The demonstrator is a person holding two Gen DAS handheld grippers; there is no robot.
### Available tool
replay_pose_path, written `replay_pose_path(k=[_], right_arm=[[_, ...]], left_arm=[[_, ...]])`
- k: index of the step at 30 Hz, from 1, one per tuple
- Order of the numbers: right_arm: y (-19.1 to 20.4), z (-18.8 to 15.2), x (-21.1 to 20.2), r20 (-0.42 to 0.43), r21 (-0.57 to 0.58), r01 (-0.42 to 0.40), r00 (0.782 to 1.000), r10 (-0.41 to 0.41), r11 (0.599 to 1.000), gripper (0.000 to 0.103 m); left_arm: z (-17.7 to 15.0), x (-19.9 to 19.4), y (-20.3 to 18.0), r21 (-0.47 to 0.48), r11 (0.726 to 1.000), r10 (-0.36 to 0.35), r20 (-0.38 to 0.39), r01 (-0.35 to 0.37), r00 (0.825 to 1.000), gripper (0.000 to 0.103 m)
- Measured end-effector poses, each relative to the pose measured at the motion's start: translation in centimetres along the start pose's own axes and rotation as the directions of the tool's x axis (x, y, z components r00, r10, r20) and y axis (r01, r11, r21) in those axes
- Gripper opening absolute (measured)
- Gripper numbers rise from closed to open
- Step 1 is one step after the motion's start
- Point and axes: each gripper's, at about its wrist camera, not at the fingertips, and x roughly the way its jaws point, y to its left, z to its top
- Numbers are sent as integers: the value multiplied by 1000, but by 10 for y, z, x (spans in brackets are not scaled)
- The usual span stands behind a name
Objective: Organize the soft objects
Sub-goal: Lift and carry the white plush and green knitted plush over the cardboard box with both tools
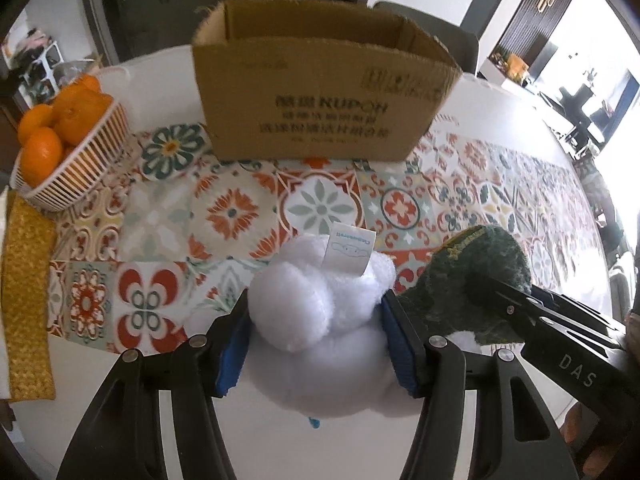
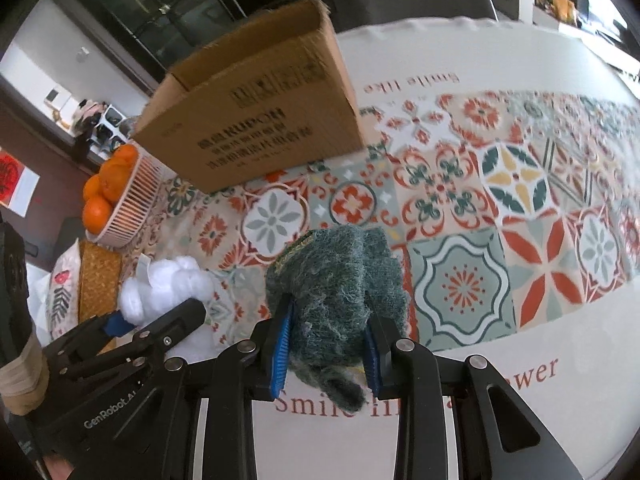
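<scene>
While the left gripper (image 1: pixel 316 344) clamps a white plush toy (image 1: pixel 320 312), right gripper (image 2: pixel 326 352) clamps a green scouring pad (image 2: pixel 336 280).

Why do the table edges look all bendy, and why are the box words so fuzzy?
Left wrist view: the fisheye lens bows the table edge, dark corners ring the picture, the cardboard box print is blurred, and the window at the right glares white. Right wrist view: same bending; the tile cloth smears at the far right, while the green scouring pad looks sharp.
</scene>
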Motion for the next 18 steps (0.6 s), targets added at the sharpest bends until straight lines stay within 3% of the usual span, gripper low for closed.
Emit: replay_pose_path(k=[8, 18], right_arm=[[20, 6, -22, 68, -56, 8, 998, -4, 998, 32], [39, 16, -55, 160, -104, -9, 987, 26, 994, 32]], left_arm=[[6, -30, 5, 3, 999, 48, 89, -48, 995, 60], [20, -66, 8, 5, 998, 56, 190, -58, 980, 60]])
